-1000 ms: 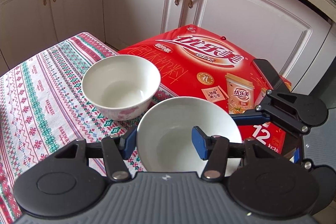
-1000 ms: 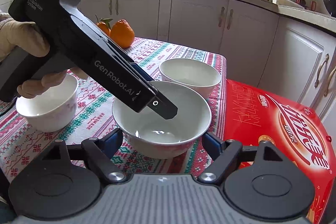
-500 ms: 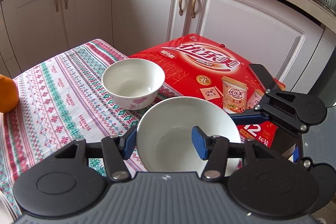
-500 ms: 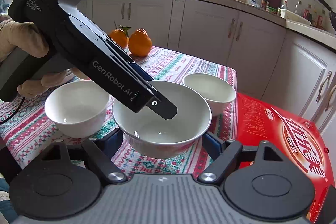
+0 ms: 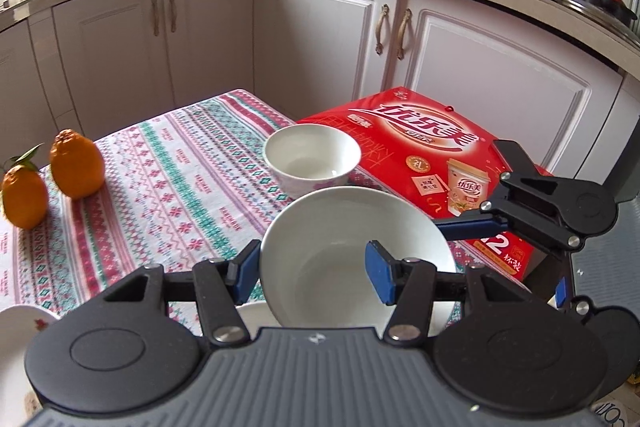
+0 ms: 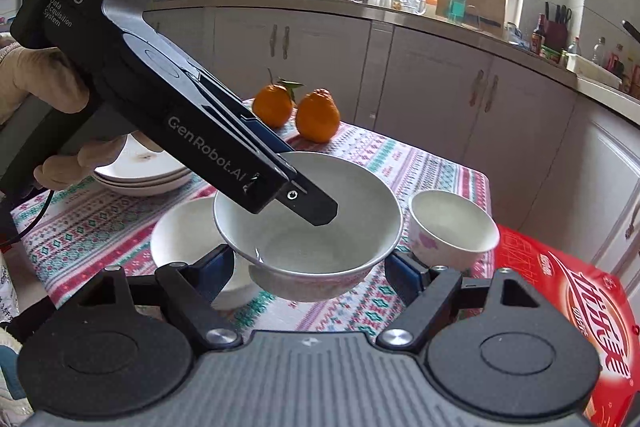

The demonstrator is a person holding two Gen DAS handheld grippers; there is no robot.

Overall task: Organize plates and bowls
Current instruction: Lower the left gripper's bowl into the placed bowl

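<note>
My left gripper (image 5: 312, 273) is shut on the rim of a white bowl (image 5: 352, 267), one finger inside and one outside, holding it tilted in the air. In the right wrist view this held bowl (image 6: 316, 239) hangs above a second white bowl (image 6: 184, 239) on the patterned tablecloth (image 6: 80, 227). My right gripper (image 6: 308, 273) is open on either side of the held bowl, not touching it. A third small bowl (image 6: 452, 235) stands at the table's right edge; it also shows in the left wrist view (image 5: 312, 159). Stacked plates (image 6: 140, 171) lie behind the left gripper.
Two oranges (image 6: 296, 107) sit at the far end of the table. A red carton (image 5: 432, 163) stands beside the table's right edge. White kitchen cabinets (image 5: 320, 39) surround the table. A plate rim (image 5: 16, 323) shows at the lower left.
My left gripper has lifted the bowl higher and carried it back toward the near left. It now hangs over the second bowl. The small bowl has stayed in place.
</note>
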